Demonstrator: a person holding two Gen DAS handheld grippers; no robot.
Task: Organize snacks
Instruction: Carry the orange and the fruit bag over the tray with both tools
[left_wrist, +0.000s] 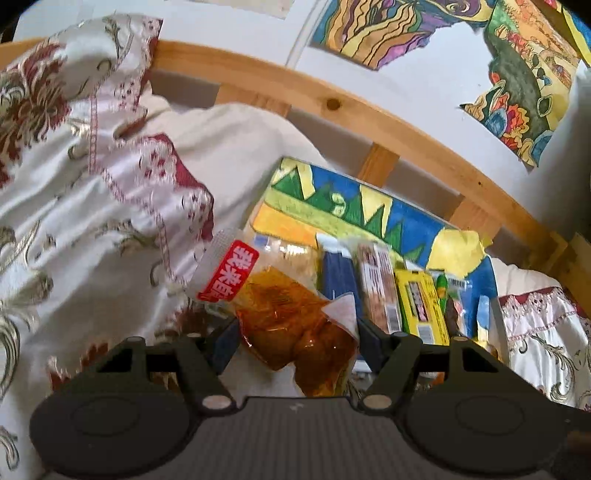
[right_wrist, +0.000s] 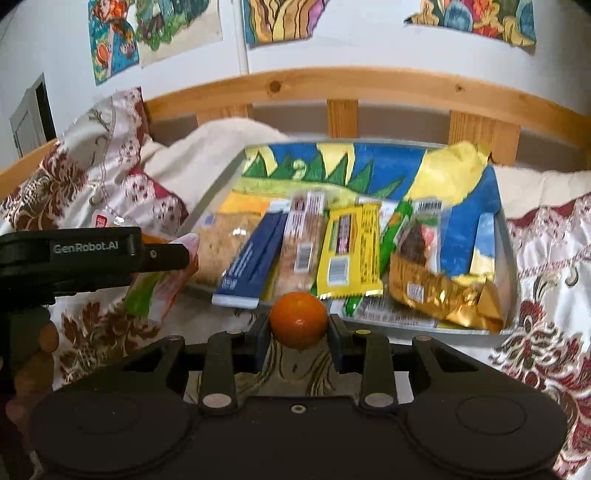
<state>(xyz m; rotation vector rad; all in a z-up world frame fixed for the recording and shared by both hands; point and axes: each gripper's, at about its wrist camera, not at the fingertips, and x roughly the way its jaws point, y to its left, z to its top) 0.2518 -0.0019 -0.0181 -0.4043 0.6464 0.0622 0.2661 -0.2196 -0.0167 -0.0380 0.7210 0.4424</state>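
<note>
Above a bed spread with a floral red-and-cream coverlet (right_wrist: 546, 258), the left gripper (left_wrist: 297, 328) clamps a clear pouch of orange-brown snack (left_wrist: 295, 325) with a red label between its jaws, the packet held up off the cloth. The right gripper (right_wrist: 298, 326) is closed narrowly on a small orange fruit (right_wrist: 298, 319), pinched at both sides by its pads. Just beyond the fruit lies a shallow tray (right_wrist: 511, 258) lined with a bright painted sheet, holding snacks packed side by side: a dark blue bar (right_wrist: 251, 266), a pale wrapped biscuit bar (right_wrist: 301, 243), a yellow packet (right_wrist: 349, 251), a green wrapper (right_wrist: 393, 229) and a gold foil bag (right_wrist: 443, 291) at the near right. In the right wrist view the left gripper enters from the left, its pouch hanging near the tray's left edge. A wooden bed rail (right_wrist: 369, 83) runs behind, below colourful drawings (right_wrist: 114, 37) taped to the white wall.
</note>
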